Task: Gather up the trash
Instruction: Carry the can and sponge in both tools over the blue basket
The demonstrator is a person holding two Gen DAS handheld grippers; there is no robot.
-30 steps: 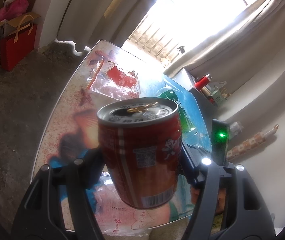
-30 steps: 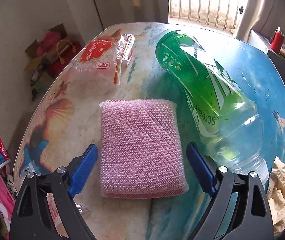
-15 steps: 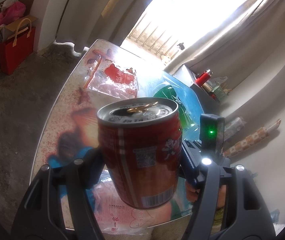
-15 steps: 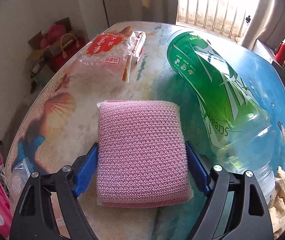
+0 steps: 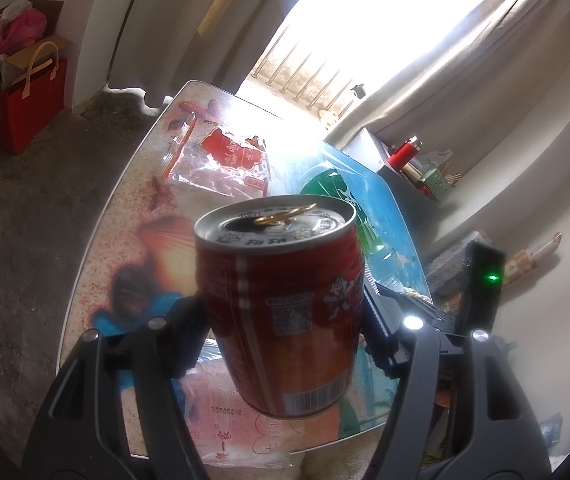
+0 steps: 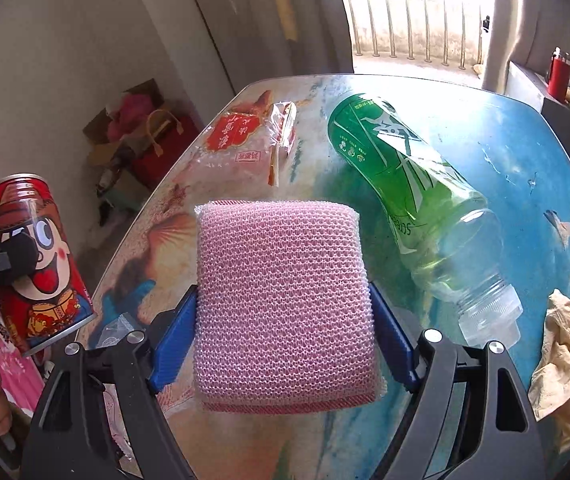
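Note:
My left gripper [image 5: 281, 320] is shut on an opened red drink can [image 5: 281, 304] and holds it upright above the near edge of the table [image 5: 97, 256]. The can also shows at the left of the right wrist view [image 6: 29, 264]. My right gripper [image 6: 285, 336] is shut on a pink mesh sponge [image 6: 285, 304], lifted off the table [image 6: 525, 152]. An empty green plastic bottle [image 6: 413, 188] lies on its side just right of the sponge. A clear wrapper with a red label [image 6: 237, 136] lies at the far left.
A crumpled beige tissue [image 6: 565, 364] lies at the table's near right edge. A pink-printed plastic bag [image 5: 229, 436] lies under the can at the near edge. A red gift bag and cardboard boxes [image 5: 25, 100] stand on the floor to the left. A red flask [image 6: 559, 72] stands on a side cabinet.
My right gripper has closed on the pink sponge and lifted it off the table. My left gripper has kept its hold on the can and drifted back a little.

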